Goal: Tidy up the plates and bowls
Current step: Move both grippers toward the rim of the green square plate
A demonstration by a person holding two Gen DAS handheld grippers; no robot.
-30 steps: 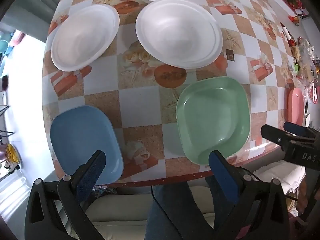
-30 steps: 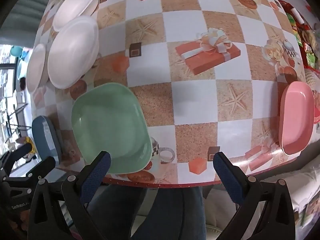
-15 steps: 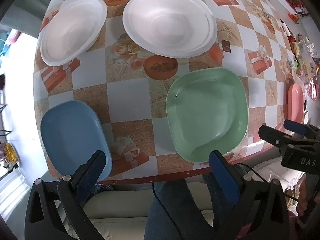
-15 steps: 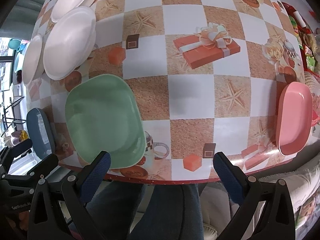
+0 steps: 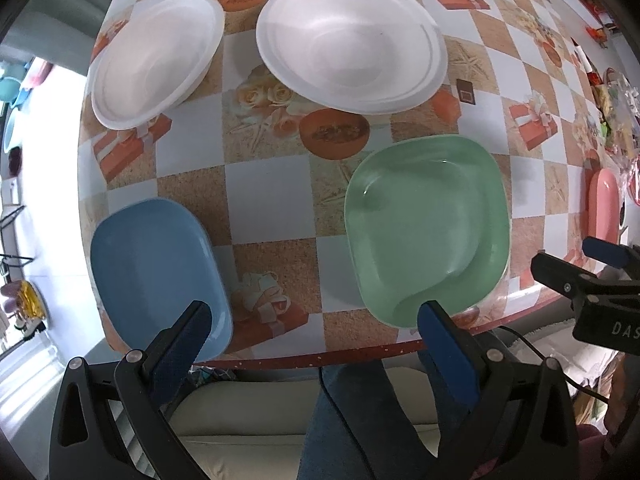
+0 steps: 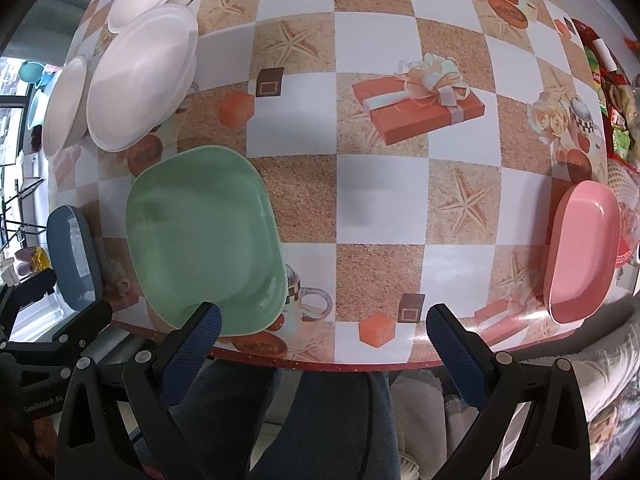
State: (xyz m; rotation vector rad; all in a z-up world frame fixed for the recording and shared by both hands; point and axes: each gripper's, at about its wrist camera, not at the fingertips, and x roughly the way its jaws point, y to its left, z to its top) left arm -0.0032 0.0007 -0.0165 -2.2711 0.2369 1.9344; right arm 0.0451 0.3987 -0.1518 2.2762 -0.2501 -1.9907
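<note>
Plates everywhere on this checkered worktop (image 6: pixel 380 196), folks, and both grippers hang over its near edge with nothing in them. Left gripper (image 5: pixel 310 320) is spread wide, one blue-padded finger over the near corner of the blue plate (image 5: pixel 156 276), the other over the near rim of the green plate (image 5: pixel 426 228), though whether either pad touches is hard to tell from here. Right gripper (image 6: pixel 320 324) is wide open too, its left finger over the near edge of the green plate (image 6: pixel 204 240), its right finger over bare cloth near the edge. The blue plate sits at the near left corner of the worktop, the green one just to its right and apart from it, a printed gift box between them. Beyond those, two white foam bowls (image 5: pixel 350 42) sit side by side, the left white bowl (image 5: pixel 154 58) close by the left edge, and a third white rim peeks in at the top of the left view. Way out right, well apart from the rest, a pink plate (image 6: pixel 582 252) lies near the worktop's edge. The person's jeans-clad legs (image 6: pixel 316 420) show under the rim between the fingers.
</note>
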